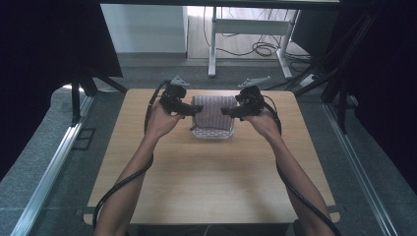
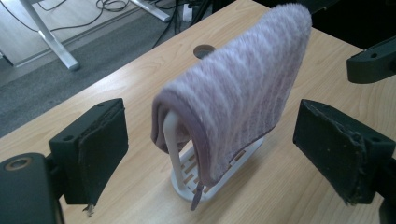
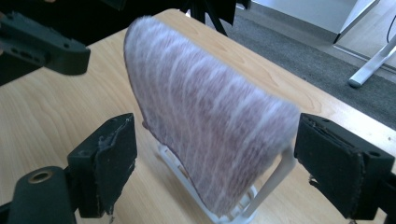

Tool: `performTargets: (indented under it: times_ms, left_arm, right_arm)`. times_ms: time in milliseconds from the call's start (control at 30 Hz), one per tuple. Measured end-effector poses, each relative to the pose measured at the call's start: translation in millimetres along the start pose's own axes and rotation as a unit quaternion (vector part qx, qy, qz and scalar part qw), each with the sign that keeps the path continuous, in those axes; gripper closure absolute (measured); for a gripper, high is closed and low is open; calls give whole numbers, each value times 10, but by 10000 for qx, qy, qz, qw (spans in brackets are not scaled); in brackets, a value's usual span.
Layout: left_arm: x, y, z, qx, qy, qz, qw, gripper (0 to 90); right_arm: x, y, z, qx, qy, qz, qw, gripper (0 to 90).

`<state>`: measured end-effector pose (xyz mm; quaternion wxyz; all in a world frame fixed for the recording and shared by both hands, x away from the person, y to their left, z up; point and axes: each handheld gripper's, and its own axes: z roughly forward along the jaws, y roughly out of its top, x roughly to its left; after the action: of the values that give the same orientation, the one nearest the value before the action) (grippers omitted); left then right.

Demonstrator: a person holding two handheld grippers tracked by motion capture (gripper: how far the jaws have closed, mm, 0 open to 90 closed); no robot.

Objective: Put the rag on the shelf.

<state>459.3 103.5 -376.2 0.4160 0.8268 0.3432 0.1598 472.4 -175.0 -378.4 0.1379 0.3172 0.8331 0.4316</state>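
Soft, light mauve striped terry towel point(image 1: 212, 112) draped over white plastic rack point(image 2: 187, 175); likely limp, best pinched at hanging edges. Left gripper point(image 1: 196, 111) at nine o'clock, right gripper point(image 1: 225, 111) at three o'clock, both open, empty.

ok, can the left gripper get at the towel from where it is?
Probably yes. The left gripper has its jaws open, the towel on the rack straight ahead between them, nothing in the way.

Towel point(image 1: 212, 112) draped over rack point(image 1: 211, 132), mid-table point(image 1: 206, 187); grippers apparently flanking.
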Motion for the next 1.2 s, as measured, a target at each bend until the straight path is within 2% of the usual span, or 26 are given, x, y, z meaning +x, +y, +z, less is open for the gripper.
performTargets:
  times_ms: [300,600,833,1200]
  left_arm:
    - [-70,-248,-117,-81,0,17,10000,100]
    - [-229,-462,-250,-101,21,143,9998,101]
    - [-348,-690,-318,-31,5,196,9998,102]
    - [-477,-1040,-420,-73,4,151,9999,104]
  right_arm:
    - [77,-251,-49,100,15,-29,9999,120]
    - [153,-479,-166,91,25,-17,10000,120]
    - [234,-674,-225,185,22,-38,9998,120]
    - [363,-1022,-244,259,90,-47,9996,120]
